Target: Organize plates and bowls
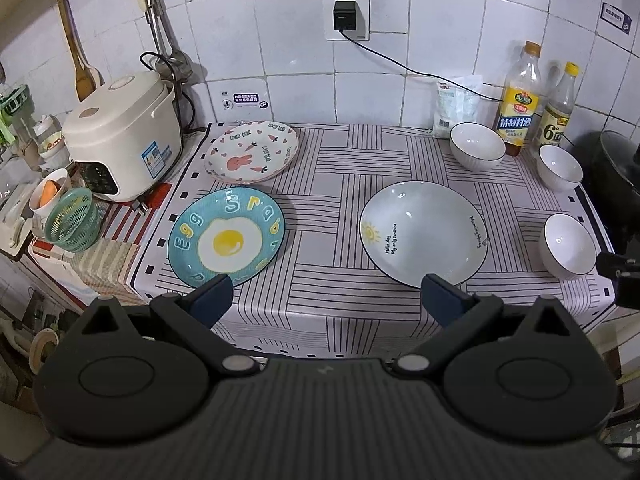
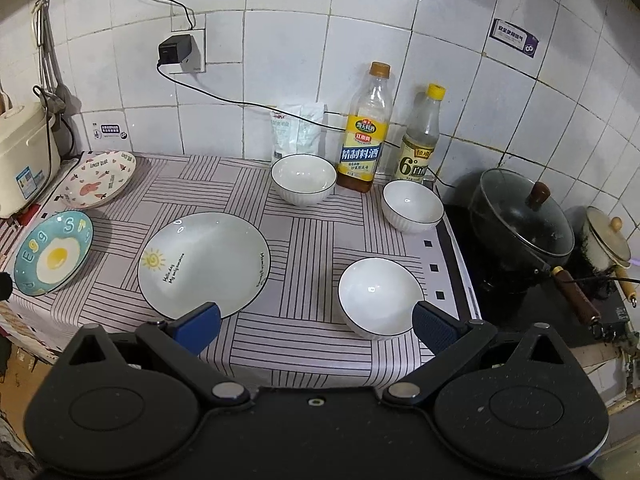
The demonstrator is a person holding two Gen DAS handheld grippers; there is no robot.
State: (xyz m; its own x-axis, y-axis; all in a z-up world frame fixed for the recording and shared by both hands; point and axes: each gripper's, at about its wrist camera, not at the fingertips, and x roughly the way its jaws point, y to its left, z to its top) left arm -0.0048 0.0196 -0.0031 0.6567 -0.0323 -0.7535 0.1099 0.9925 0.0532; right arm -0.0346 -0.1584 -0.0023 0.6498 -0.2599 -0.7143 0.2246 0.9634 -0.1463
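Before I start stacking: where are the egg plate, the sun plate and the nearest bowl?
egg plate [image 1: 226, 237], left wrist view, on the yolk.
sun plate [image 2: 204, 264], right wrist view, bare centre.
nearest bowl [image 2: 378, 296], right wrist view, inside bottom.

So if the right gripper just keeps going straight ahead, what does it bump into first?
Probably the nearest white bowl, which sits just ahead of the open right gripper, a little right of centre. If it passes left of that, the striped tablecloth comes next. Depth is hard to judge here.

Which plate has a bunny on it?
The white plate with the pink bunny, farthest back beside the rice cooker. The blue plate shows a fried egg, and the pale plate only a small sun.
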